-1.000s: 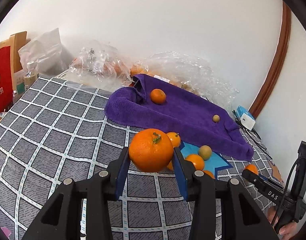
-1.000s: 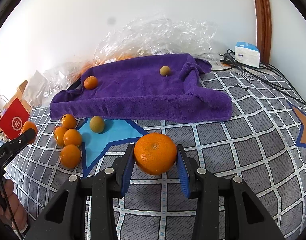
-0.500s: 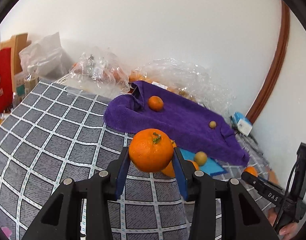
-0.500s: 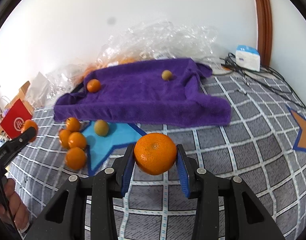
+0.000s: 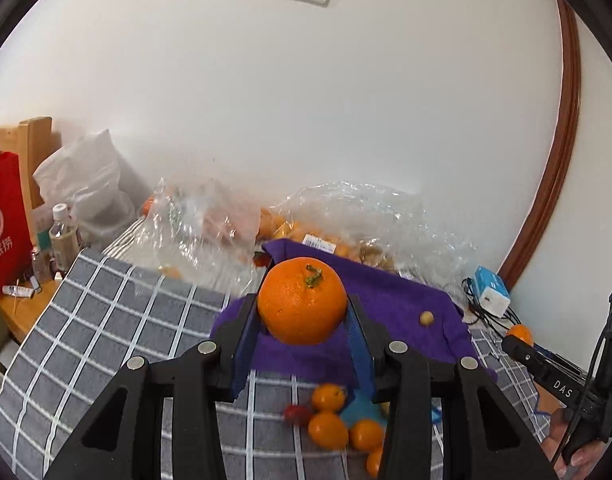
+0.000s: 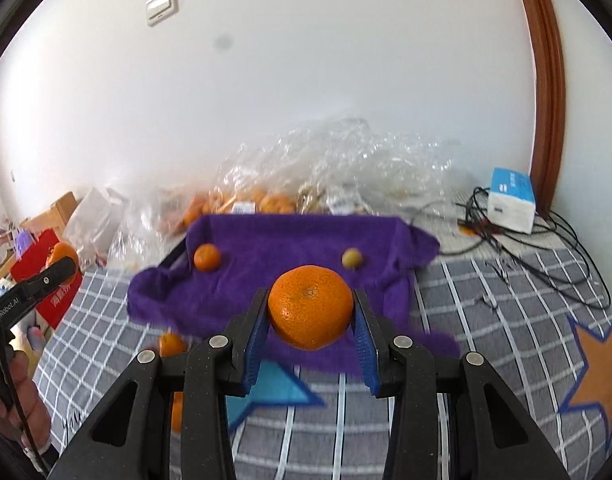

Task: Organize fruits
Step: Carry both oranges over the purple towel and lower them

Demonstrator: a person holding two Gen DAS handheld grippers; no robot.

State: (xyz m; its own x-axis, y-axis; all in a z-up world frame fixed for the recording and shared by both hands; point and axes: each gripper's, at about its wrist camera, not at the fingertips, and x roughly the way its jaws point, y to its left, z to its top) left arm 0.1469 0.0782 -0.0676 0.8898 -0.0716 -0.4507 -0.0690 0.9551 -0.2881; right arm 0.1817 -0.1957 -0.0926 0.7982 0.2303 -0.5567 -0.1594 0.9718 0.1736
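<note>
The bench (image 6: 486, 360), covered in grey checked cloth with star patches, fills the lower half of both views. Across its far middle lies the purple towel (image 6: 289, 248), edges raised in folds; behind it, against the wall, sit crumpled clear plastic bags (image 6: 346, 168) with fruit inside. The left gripper (image 5: 301, 340) is clamped on a stemmed orange (image 5: 301, 306), held clear of the surface at frame centre with the towel behind it. The right gripper (image 6: 310, 324) pinches a second orange (image 6: 310, 307) likewise, centre frame. On the towel rest a small mandarin (image 6: 206, 257), left of centre, and a small greenish fruit (image 6: 352, 258), right of centre, well apart. Loose mandarins (image 5: 330, 428) cluster on the cloth at the towel's near edge, low in the left view. Risks, in my judgement: both loads appear bound for the same towel, so the grippers could collide; a round orange released on the sloping folds may roll off or strike the fruit already placed; excess squeeze could bruise the peel.
</note>
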